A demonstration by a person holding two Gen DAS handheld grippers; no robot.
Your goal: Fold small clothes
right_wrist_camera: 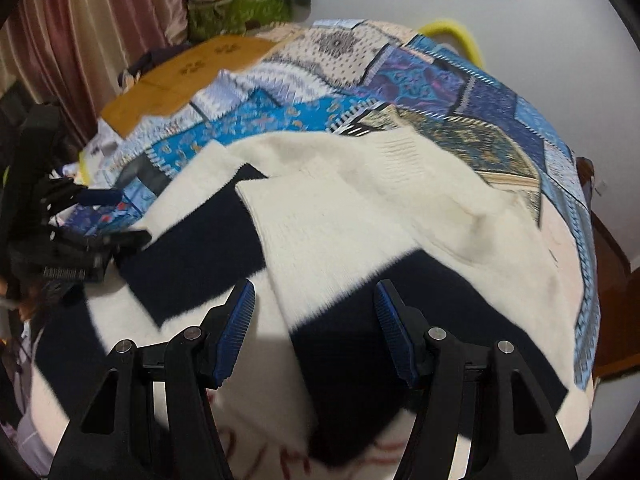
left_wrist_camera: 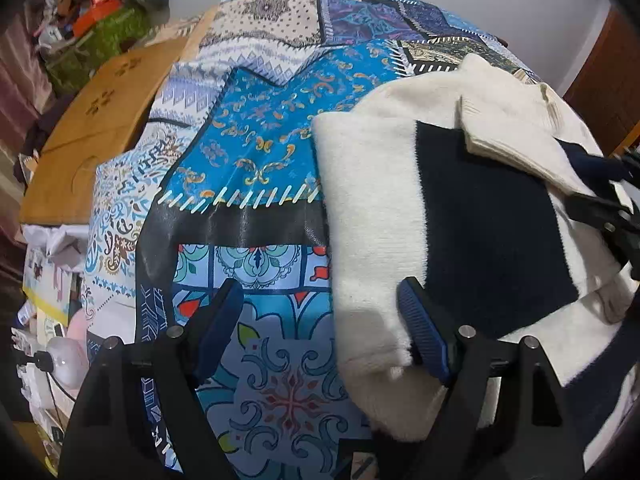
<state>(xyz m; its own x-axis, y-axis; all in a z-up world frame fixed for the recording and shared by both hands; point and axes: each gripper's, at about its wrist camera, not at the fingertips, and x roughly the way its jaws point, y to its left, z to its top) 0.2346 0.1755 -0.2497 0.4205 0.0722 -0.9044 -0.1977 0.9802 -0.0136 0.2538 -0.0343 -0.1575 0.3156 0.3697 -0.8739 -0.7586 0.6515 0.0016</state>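
- The left gripper point(left_wrist_camera: 322, 320) has its two blue-padded fingers spread wide, nothing between them. Its right pad point(left_wrist_camera: 422, 334) sits at the near left edge of the sweater, the left pad point(left_wrist_camera: 220, 320) over the bare bedspread.
- The right gripper point(right_wrist_camera: 316, 328) is likewise spread apart and empty, poised above the garment's nearer part, where a white panel meets a dark band.
- The sweater point(left_wrist_camera: 376, 216) is cream-white knit with broad navy blocks; it lies spread on the bed's right side, one sleeve point(left_wrist_camera: 516, 136) folded across the dark middle block.
- In the right wrist view the sweater point(right_wrist_camera: 340, 216) fills the foreground, the folded sleeve slanting over the navy band; red lettering shows blurred at the near edge.
- Under it lies a patchwork bedspread point(left_wrist_camera: 256, 140) in blue, white and purple prints.
- Beyond the spread, a flattened cardboard sheet point(left_wrist_camera: 96, 120) lies on the far left, with a green bag point(right_wrist_camera: 240, 10) of clutter by the curtain point(right_wrist_camera: 80, 60).
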